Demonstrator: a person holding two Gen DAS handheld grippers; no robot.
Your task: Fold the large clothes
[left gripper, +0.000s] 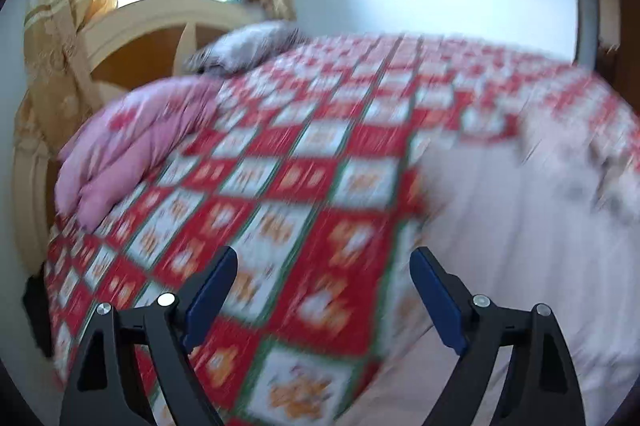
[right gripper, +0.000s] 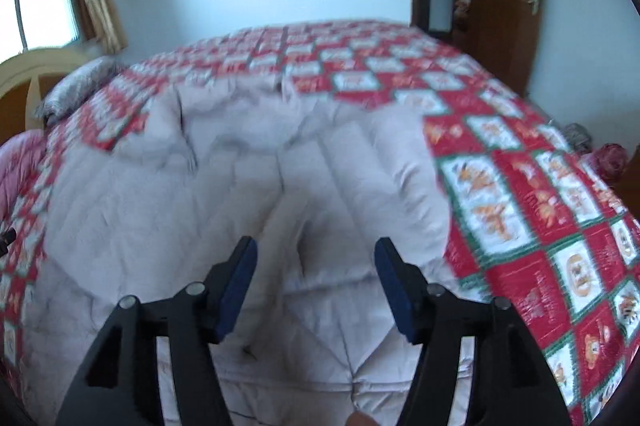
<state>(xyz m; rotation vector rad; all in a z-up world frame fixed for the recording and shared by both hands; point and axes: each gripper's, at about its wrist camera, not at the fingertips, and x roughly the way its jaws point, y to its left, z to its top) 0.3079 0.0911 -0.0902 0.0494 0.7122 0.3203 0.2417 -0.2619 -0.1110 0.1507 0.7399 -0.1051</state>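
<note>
Right wrist view: my right gripper (right gripper: 316, 284) hovered wide open, empty, over pale grey quilted padded coat (right gripper: 248, 186) spread on red-and-white checked patterned bedspread (right gripper: 520, 194). Coat lay directly below and ahead of fingers; dark fold between them. Left gripper (left gripper: 324, 296) also spread wide, holding nothing, over bedspread; coat off to its right (left gripper: 520, 226). Pink bundled quilt (left gripper: 132, 146) far left. Both frames blurred. Judged: grasp not yet made. Best approach: take hem edge, pinch all layers of thick padding, lift both sides evenly.
</note>
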